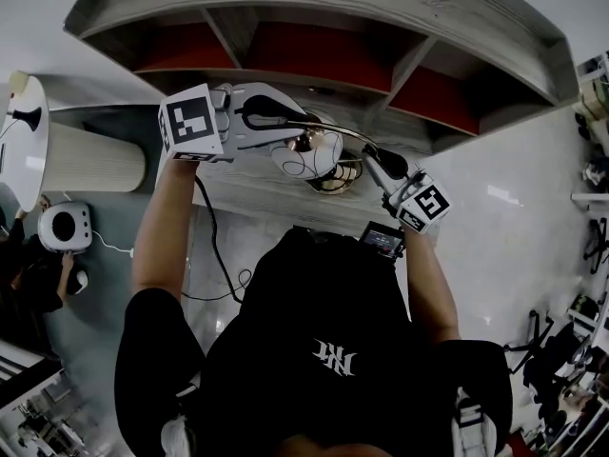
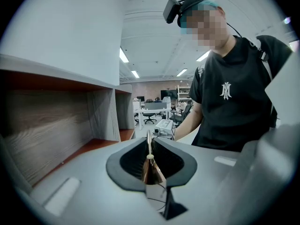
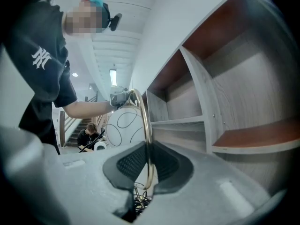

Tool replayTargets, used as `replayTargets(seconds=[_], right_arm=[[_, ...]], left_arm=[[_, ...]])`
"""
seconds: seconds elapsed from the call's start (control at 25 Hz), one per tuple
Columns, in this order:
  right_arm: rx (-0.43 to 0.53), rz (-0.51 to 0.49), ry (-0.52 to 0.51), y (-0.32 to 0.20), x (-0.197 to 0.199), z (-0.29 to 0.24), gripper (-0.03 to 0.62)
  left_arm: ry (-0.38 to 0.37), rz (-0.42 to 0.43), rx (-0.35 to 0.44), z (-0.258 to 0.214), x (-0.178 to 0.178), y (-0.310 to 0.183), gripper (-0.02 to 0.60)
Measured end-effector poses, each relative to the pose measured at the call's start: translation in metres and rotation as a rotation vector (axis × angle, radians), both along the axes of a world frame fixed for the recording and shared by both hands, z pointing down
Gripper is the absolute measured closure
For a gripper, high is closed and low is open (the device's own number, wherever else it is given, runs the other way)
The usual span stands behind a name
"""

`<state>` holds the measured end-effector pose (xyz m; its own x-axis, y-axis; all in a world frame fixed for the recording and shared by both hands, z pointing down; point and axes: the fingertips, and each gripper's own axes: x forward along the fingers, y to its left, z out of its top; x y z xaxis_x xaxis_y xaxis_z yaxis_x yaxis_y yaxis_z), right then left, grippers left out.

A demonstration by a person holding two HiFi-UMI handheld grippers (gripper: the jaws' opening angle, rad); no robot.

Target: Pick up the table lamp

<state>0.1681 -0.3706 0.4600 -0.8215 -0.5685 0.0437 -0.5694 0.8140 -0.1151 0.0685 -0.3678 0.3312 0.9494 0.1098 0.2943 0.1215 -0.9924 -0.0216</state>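
From the head view, a person is standing over a wooden shelf unit (image 1: pixel 314 60) and holding the table lamp (image 1: pixel 312 153) between two claws. The left claw (image 1: pixel 297 133) is reaching in from one side of the lamp's white globe and the right claw (image 1: pixel 373 163) from the other. In the left gripper view, the left claw (image 2: pixel 150 165) is clenching a small brass cone (image 2: pixel 151 172) of the lamp, pinched right between its pads. In the right gripper view, the right claw (image 3: pixel 149 165) is grasping the lamp's thin brass hoop (image 3: pixel 146 125), with the globe (image 3: pixel 123 125) just beyond its tips and wires (image 3: pixel 137 198) dangling beneath it. Both holds are sitting on slim, smooth metal, so the lamp may be risking a slip or a swing if the claws lift unevenly. The globe could also be knocking the shelf unit close beside the right claw.
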Motion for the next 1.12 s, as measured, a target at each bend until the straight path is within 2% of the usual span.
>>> replayTargets(seconds=[0.36, 0.76, 1.12], right_arm=[[0.024, -0.002, 0.024, -0.004, -0.001, -0.038, 0.56], [0.038, 0.007, 0.008, 0.0, 0.0, -0.077, 0.562], [0.059, 0.019, 0.0, 0.007, 0.0, -0.117, 0.562]], left_arm=[[0.004, -0.029, 0.048, -0.038, -0.002, 0.0, 0.535], [0.017, -0.034, 0.101, -0.08, 0.001, 0.003, 0.534], [-0.005, -0.034, 0.176, -0.12, 0.005, 0.013, 0.532]])
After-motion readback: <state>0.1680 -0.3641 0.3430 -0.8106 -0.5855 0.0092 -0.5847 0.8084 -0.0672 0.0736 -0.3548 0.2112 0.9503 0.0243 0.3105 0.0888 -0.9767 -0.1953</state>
